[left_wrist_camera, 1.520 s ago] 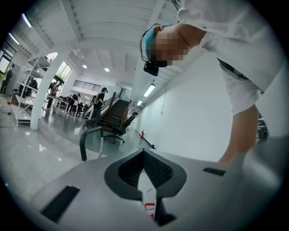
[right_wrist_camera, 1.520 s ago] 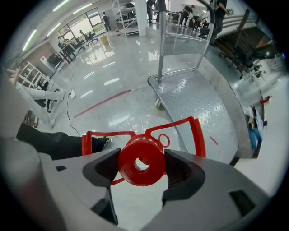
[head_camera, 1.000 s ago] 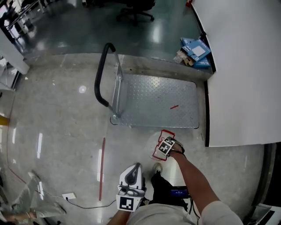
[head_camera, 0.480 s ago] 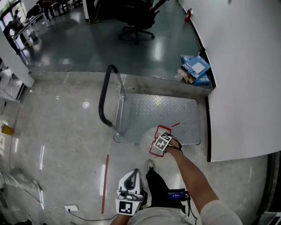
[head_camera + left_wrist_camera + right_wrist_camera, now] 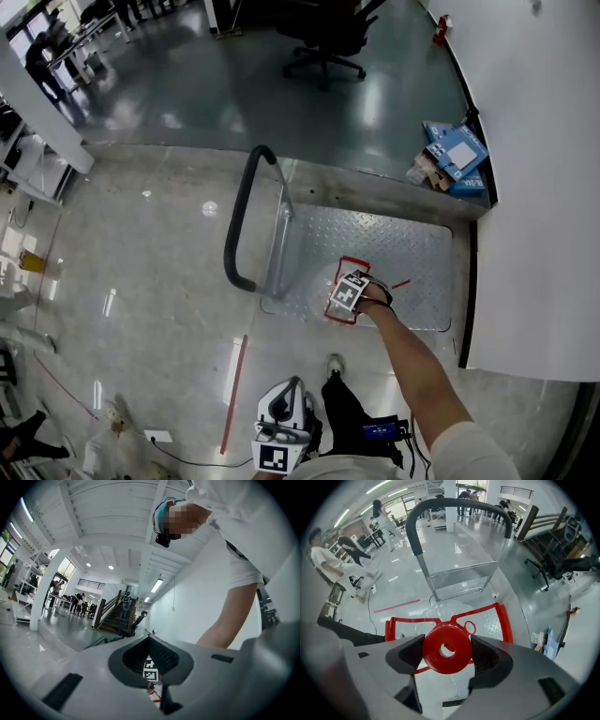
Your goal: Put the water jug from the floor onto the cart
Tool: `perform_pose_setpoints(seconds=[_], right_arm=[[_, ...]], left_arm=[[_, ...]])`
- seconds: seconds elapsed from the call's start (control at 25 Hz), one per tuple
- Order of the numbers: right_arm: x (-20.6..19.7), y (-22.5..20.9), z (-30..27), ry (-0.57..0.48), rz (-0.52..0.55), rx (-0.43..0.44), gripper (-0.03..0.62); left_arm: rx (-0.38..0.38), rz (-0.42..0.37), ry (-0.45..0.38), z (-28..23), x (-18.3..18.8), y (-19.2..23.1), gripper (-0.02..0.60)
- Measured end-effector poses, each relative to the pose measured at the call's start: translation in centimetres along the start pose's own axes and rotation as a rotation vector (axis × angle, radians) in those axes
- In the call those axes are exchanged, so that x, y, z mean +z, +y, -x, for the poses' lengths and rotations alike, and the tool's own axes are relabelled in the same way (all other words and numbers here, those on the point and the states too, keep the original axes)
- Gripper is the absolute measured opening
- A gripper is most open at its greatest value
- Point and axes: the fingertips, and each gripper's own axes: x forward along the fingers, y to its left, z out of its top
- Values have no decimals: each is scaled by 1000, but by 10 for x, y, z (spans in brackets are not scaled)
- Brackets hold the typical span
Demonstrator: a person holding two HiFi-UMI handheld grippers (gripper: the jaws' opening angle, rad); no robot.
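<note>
In the head view the water jug (image 5: 332, 302) is mostly hidden under the right tongs (image 5: 446, 651) and the hand (image 5: 376, 297) that holds them. Only its red frame and a sliver of clear body show, so whether it touches the cart (image 5: 412, 253) cannot be told. In the right gripper view the red cap (image 5: 440, 659) and the tongs cover most of the jug's body. The grip end of the left tongs (image 5: 291, 382) is lost at the near edge. Print on the blue boxes (image 5: 457, 155), far right, is too small to read.
</note>
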Motion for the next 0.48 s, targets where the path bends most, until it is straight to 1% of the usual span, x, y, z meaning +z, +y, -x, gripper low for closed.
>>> perform_pose_setpoints(seconds=[0.16, 0.32, 0.48], right_arm=[[20, -25, -19, 18, 59, -3, 302], [28, -44, -34, 36, 94, 3, 302], [37, -57, -37, 13, 88, 25, 302]], left_arm=[[34, 4, 30, -6, -9, 13, 3], [55, 5, 49, -7, -17, 19, 3], [58, 6, 58, -7, -21, 19, 3]])
